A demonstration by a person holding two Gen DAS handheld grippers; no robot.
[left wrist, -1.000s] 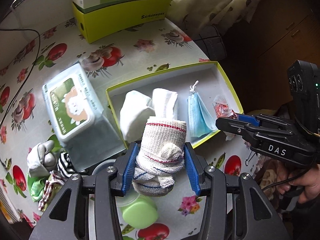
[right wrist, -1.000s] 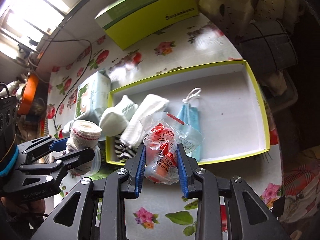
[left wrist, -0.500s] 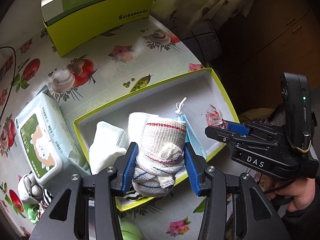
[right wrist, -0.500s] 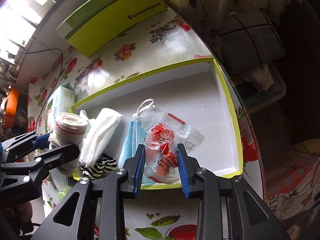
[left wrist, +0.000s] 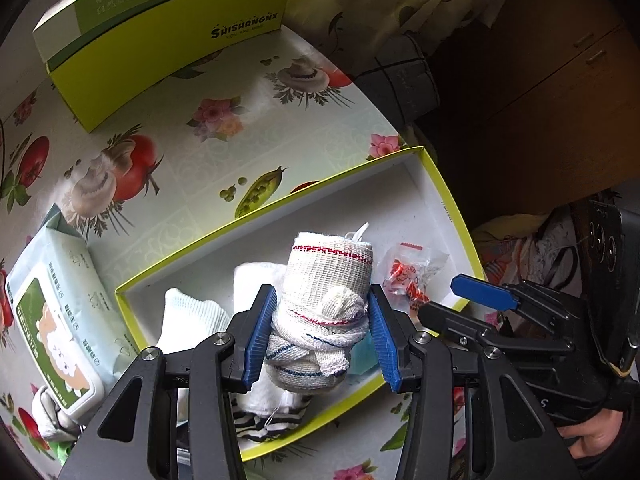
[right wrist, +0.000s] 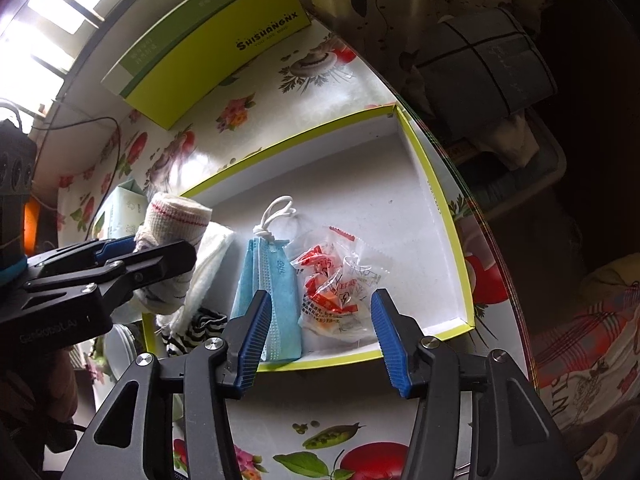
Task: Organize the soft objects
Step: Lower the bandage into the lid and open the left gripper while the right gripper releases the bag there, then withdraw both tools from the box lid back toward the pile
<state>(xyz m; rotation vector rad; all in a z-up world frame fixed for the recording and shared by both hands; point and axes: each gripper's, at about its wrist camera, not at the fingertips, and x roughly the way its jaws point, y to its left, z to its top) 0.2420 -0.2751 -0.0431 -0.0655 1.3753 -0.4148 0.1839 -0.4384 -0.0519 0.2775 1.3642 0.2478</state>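
Observation:
My left gripper (left wrist: 321, 292) is shut on a white rolled cloth (left wrist: 328, 272) with red and blue stripes and holds it just above the yellow-rimmed white tray (left wrist: 360, 200). In the right wrist view that roll (right wrist: 176, 216) hangs over the tray's left part. The jaws of my right gripper (right wrist: 320, 294) are opening. A clear packet (right wrist: 340, 280) with red contents lies on the tray (right wrist: 400, 200) floor between them, free of the pads. A folded blue face mask (right wrist: 268, 280) lies beside it, by the left pad.
A folded white cloth (left wrist: 256, 280), a white sock (left wrist: 188, 316) and a striped sock (left wrist: 260, 420) lie in the tray's left half. A wet wipes pack (left wrist: 56, 312) sits left of the tray and a green box (left wrist: 160, 40) behind. The table edge runs just right of the tray.
The left gripper carried the roll rightwards over the tray. The right gripper moved over the tray's right part, opened and let go of the packet, which now lies next to the mask.

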